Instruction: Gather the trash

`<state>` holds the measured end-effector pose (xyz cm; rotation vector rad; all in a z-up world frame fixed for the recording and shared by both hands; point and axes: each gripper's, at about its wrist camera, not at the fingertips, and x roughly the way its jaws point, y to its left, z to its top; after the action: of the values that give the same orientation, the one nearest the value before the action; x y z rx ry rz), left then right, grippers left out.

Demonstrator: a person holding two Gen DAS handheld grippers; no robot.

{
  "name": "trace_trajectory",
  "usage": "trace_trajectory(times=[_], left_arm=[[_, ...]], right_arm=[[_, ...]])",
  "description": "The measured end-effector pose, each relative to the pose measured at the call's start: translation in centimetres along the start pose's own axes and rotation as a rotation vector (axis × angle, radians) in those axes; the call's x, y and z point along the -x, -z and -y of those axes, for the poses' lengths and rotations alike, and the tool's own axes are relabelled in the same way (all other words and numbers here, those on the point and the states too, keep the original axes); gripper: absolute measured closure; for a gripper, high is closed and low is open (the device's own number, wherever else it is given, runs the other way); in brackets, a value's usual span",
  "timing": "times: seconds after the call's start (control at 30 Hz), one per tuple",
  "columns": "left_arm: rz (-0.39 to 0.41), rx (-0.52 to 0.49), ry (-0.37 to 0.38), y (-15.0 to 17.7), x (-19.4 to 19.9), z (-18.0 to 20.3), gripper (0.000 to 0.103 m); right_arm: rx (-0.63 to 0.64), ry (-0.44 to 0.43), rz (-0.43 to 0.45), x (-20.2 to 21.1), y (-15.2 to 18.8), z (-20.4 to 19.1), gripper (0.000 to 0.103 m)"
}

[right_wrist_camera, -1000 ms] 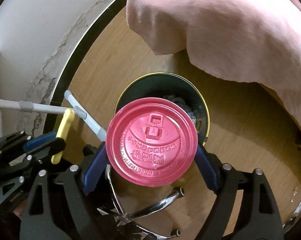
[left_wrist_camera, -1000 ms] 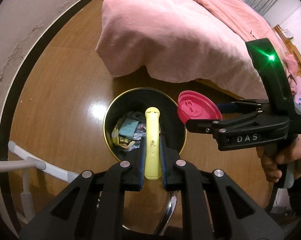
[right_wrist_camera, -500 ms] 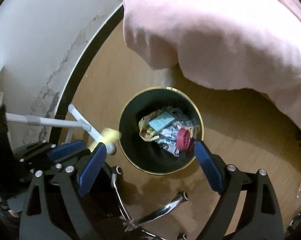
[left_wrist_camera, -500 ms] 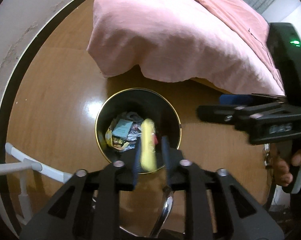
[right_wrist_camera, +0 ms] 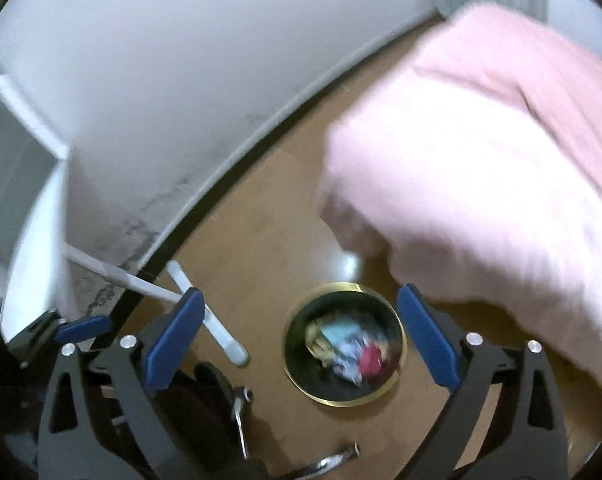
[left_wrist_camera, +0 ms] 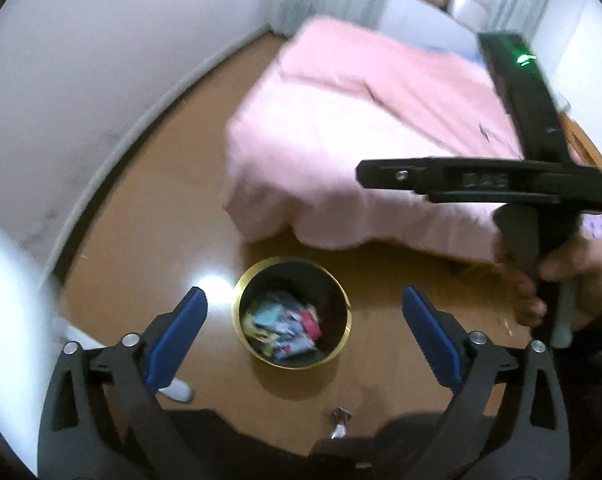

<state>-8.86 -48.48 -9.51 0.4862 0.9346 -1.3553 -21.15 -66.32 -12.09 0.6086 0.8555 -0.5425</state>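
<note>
A round black trash bin (left_wrist_camera: 291,312) with a gold rim stands on the brown wooden floor (left_wrist_camera: 149,240), just beside the hanging edge of a pink bedspread (left_wrist_camera: 341,128); inside it lies a heap of crumpled wrappers (left_wrist_camera: 279,326), among them a pale teal piece, yellow and bluish scraps, and a red lid (left_wrist_camera: 311,324) toward the right side of the heap; in the right wrist view the same bin (right_wrist_camera: 343,344) shows the red lid (right_wrist_camera: 371,360) low in the pile, next to silvery-blue wrappers; motion blur hides any print on the wrappers. The left gripper (left_wrist_camera: 303,332) hangs above the bin with its blue-padded fingers spread wide and nothing between them; the right gripper (right_wrist_camera: 299,334) is likewise spread wide and empty, the bin lying between its pads and nearer the right one. In the left wrist view the right gripper's black body (left_wrist_camera: 481,184) crosses in front of the bedspread, held by the person's right hand (left_wrist_camera: 557,280); raised letters on its side read "DAS", softened by blur; a green light (left_wrist_camera: 523,58) glows on its upright part. A white rail (right_wrist_camera: 217,320) lies on the floor near the white wall (right_wrist_camera: 181,80); a chromed chair leg (right_wrist_camera: 333,460) shows at the lower edge.
</note>
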Motion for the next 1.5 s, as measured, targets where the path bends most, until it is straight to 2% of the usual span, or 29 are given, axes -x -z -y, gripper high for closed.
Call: trace_trajectory(times=[0.13,0.3,0.4,0.43,0.5,0.6,0.7,0.83,0.93,1.03,1.5], left_arm=[[0.110,0.110,-0.148,1.4,9.3,-3.8,0.007],[0.201,0.315,-0.405,7.0,20.0,-10.7,0.007],[0.242,0.454,-0.587,12.2,26.3,-14.4,0.007],[0.255,0.515,-0.670,14.8,28.8,-15.7,0.007],[0.265,0.605,-0.773,18.6,32.1,-17.1,0.007],[0.275,0.715,-0.880,24.0,35.9,-18.1,0.007],[0.283,0.810,-0.956,28.1,38.2,-18.6,0.007],[0.306,0.883,-0.970,31.0,39.9,-18.8,0.007],[0.329,0.906,-0.947,32.2,40.5,-19.0,0.007],[0.328,0.899,-0.963,32.6,40.8,-18.9,0.007],[0.295,0.837,-0.950,30.5,39.0,-18.4,0.007]], right_arm=[[0.151,-0.091,0.046,1.5,-2.2,-8.4,0.007],[0.376,-0.249,0.064,1.7,-2.5,-21.6,0.007],[0.485,-0.338,0.056,1.6,-1.2,-29.0,0.007],[0.526,-0.361,0.057,1.7,-0.5,-31.4,0.007],[0.597,-0.402,0.057,2.0,0.9,-35.4,0.007],[0.690,-0.430,0.080,2.7,3.5,-40.5,0.007],[0.785,-0.452,0.080,3.4,6.0,-44.8,0.007],[0.842,-0.465,0.095,4.2,8.9,-48.4,0.007],[0.861,-0.471,0.112,4.7,10.3,-49.8,0.007],[0.882,-0.473,0.115,4.7,10.6,-50.1,0.007],[0.819,-0.476,0.123,4.9,8.9,-48.1,0.007]])
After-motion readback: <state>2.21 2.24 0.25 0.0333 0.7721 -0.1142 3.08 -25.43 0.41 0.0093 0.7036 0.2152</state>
